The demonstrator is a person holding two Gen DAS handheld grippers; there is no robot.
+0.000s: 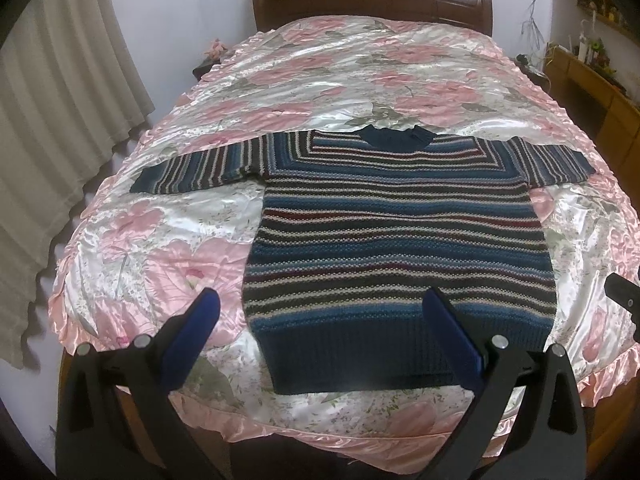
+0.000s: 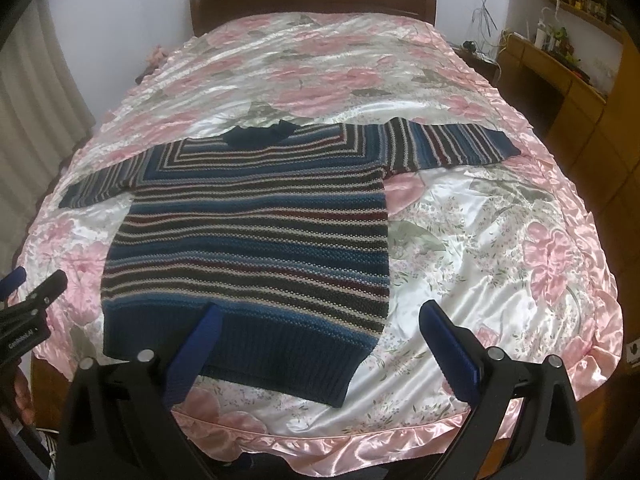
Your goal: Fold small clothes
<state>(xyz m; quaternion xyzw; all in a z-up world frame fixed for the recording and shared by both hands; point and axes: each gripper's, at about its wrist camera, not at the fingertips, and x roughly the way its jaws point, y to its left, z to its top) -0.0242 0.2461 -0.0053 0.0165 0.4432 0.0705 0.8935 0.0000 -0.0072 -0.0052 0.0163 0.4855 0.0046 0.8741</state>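
A wide bed covered by a shiny pink-and-white floral satin bedspread [image 1: 168, 248] is being shown in both wrist views, with a dark brown wooden headboard [image 1: 372, 2] at the far end. Pale pleated curtains [image 1: 52, 92] are seen hanging at the left, and a light wooden cabinet [image 2: 560, 92] is seen at the far right. A knitted sweater striped in navy, blue, maroon and cream [image 1: 400, 236] is lying flat on the near half of the bed, its sleeves spread out to left and right, its dark collar pointing far and its ribbed hem lying near. The left tongs [image 1: 320, 320] are being held wide open above the hem's left corner, with nothing gripped. The right tongs [image 2: 320, 320] are likewise being held wide open and empty, above the hem's right corner.
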